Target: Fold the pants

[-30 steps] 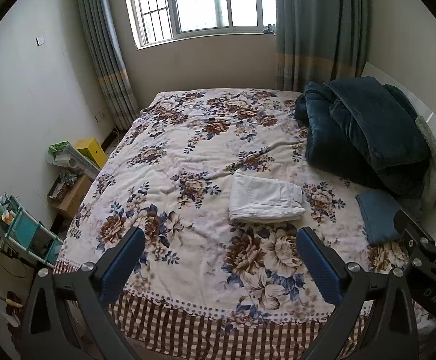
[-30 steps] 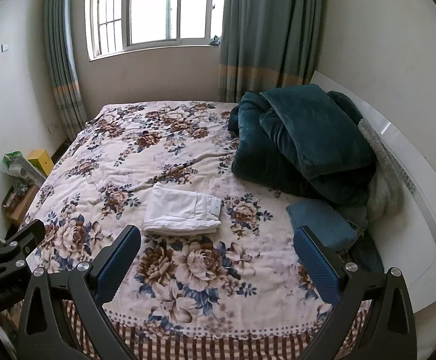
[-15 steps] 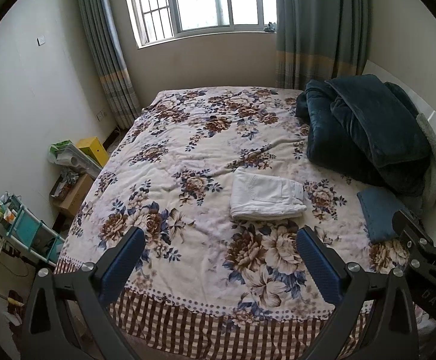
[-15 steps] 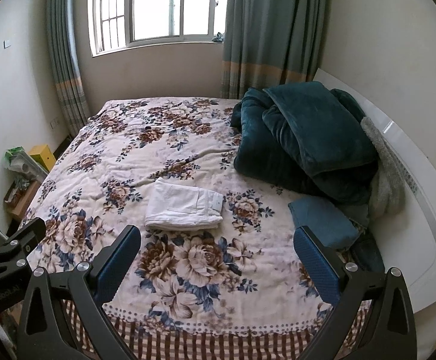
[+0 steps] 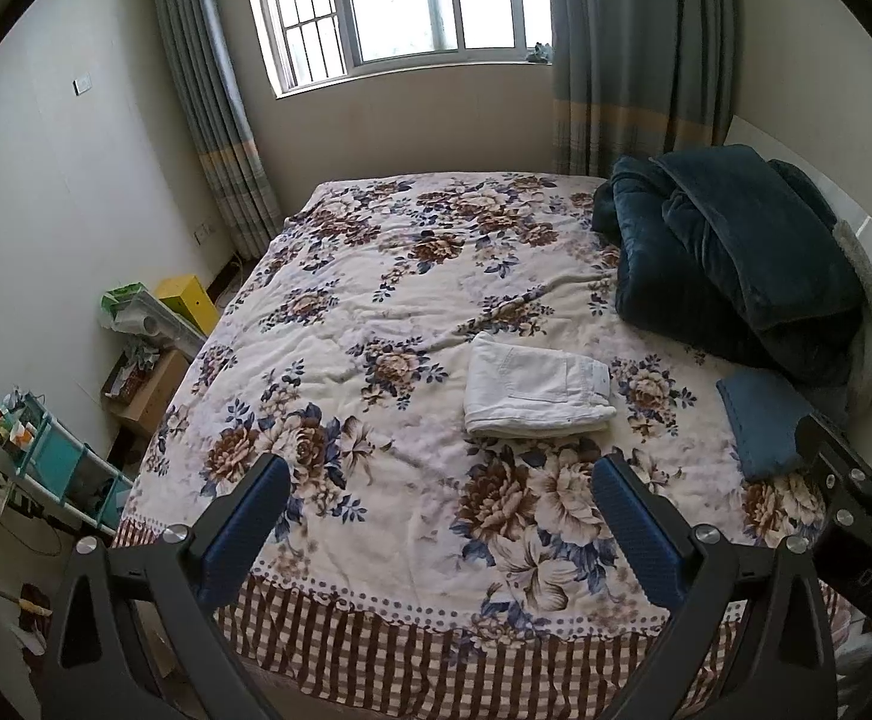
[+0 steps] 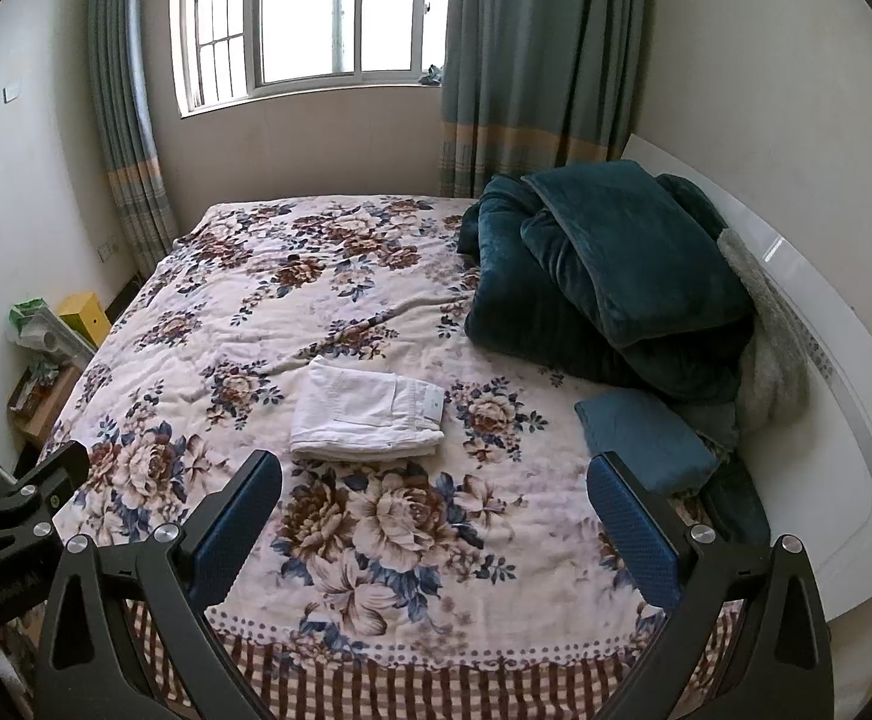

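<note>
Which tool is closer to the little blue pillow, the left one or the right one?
Right. The right tool hangs open near the small blue pillow. The left tool, also open, sits farther left, past the folded white pants.

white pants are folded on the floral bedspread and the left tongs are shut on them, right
Not quite. The white pants do lie folded on the floral bedspread, but the left tongs are open and hold nothing, well short of the pants. The left wrist view shows this.
</note>
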Available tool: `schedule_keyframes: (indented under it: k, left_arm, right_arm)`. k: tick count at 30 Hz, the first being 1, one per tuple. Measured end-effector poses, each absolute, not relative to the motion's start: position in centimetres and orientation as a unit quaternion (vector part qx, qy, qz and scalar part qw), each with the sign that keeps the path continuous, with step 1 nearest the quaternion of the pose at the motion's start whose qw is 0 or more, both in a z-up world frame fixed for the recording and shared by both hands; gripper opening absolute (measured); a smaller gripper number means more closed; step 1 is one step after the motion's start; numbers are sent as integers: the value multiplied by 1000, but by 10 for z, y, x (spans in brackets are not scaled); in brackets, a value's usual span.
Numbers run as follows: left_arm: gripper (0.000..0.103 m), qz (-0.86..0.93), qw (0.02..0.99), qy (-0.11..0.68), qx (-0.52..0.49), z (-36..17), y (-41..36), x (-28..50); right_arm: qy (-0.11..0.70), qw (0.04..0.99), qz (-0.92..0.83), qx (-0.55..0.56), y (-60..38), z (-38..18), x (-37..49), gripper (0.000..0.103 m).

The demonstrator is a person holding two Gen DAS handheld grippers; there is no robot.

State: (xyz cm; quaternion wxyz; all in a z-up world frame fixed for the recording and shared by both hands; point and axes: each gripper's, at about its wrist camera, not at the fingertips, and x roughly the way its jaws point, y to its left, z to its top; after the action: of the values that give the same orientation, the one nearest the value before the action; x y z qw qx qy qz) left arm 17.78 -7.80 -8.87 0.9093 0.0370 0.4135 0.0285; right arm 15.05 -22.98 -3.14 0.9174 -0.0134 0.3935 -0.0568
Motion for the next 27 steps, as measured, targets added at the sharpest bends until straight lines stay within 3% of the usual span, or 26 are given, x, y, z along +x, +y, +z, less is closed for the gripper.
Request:
schedule_keyframes:
  k: [27]
  left_arm:
    - [103,28,909,415,38,-90,-79,178]
  right_arm:
    - [406,912,-67,5,-236,-41,137,103]
